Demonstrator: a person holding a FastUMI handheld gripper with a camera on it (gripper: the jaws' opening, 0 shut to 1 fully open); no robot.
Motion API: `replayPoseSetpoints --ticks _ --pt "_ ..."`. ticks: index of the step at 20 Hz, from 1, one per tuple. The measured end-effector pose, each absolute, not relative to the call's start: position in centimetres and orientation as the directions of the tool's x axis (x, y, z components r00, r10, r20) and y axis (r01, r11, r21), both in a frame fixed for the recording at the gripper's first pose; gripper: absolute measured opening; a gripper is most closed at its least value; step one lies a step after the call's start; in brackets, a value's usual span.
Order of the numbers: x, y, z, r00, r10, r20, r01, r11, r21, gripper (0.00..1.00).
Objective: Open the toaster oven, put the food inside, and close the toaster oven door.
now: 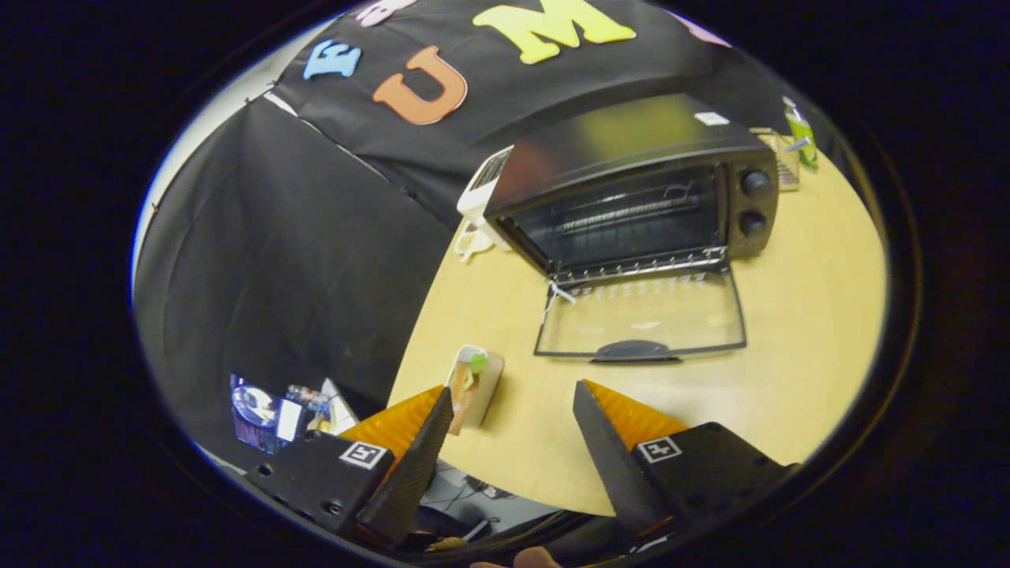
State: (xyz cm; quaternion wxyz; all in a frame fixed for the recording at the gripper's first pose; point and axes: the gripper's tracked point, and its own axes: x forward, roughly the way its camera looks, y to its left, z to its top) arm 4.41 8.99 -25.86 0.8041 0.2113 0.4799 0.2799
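hovering gripper (513, 410) wide open, holding nothing; toaster oven (631, 189) door (641, 319) already down on table (805, 315); food (472, 384) sits just beside left finger; next step looks like pickup, needs shift left to straddle it

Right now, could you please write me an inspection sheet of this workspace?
Surface: light wooden table, mostly bare.
Job's things: toaster oven, its glass door folded down open, rack bare; food tray at the table edge, just ahead of one finger.
Clutter: white appliance behind the oven; green bottle and small basket beyond it.
Grippers: hand-held gripper open, holding nothing.
Cables: wires below the table edge.
Surroundings: black cloth wall.
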Motion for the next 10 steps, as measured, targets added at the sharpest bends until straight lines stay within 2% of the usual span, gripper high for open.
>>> replayPoseSetpoints --ticks 4,10 --pt "2.7 14.8 -28.8 0.22 0.747 -0.627 -0.148 0.661 0.736 0.92" --pt "2.9 19.8 -32.7 0.134 0.742 -0.657 -0.096 0.669 0.737 0.84"
